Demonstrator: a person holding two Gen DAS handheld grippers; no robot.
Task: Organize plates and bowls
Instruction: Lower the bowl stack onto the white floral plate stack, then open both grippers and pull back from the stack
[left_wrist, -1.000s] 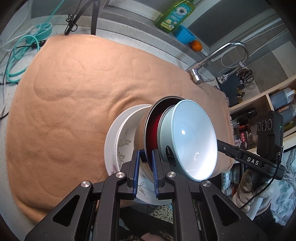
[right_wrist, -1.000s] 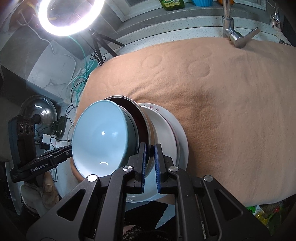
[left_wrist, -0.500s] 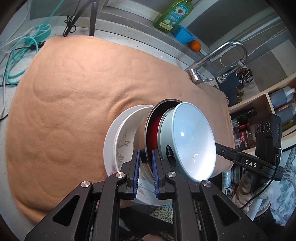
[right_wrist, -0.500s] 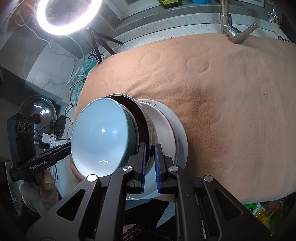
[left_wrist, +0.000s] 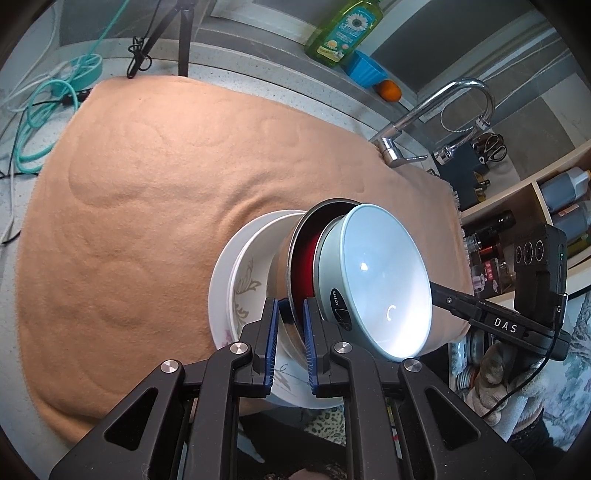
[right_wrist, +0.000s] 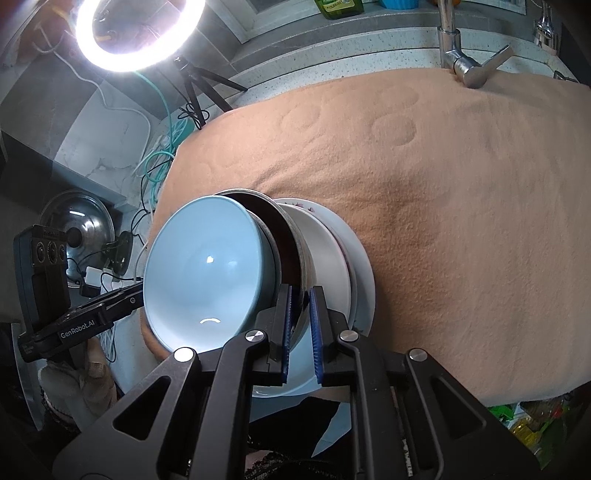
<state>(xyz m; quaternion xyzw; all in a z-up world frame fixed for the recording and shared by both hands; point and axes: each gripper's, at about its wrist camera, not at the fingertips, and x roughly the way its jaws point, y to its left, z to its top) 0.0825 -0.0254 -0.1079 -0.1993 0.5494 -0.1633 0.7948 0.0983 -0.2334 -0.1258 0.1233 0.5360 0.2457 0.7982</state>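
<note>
A stack of dishes is held between my two grippers above the near edge of the tan cloth (left_wrist: 155, 192). It has a light blue bowl (left_wrist: 384, 280) nested in a metal bowl with a dark red inside (left_wrist: 304, 258), a white floral bowl (left_wrist: 251, 280) and a white plate (left_wrist: 221, 291) behind. My left gripper (left_wrist: 290, 343) is shut on the metal bowl's rim. My right gripper (right_wrist: 300, 332) is shut on the same rim from the opposite side. The blue bowl (right_wrist: 207, 266) and white plate (right_wrist: 364, 273) also show in the right wrist view.
A tap (left_wrist: 436, 110) stands at the cloth's far edge, with a green soap bottle (left_wrist: 343, 33), a blue cup (left_wrist: 367, 68) and an orange (left_wrist: 389, 90) behind. Cables (left_wrist: 40, 110) lie left. A ring light (right_wrist: 138, 33) on a tripod and shelves (left_wrist: 554, 206) flank the counter.
The dish stack and both grippers have barely moved; the view has shifted slightly, with the stack staying gripped at the cloth's near edge.
</note>
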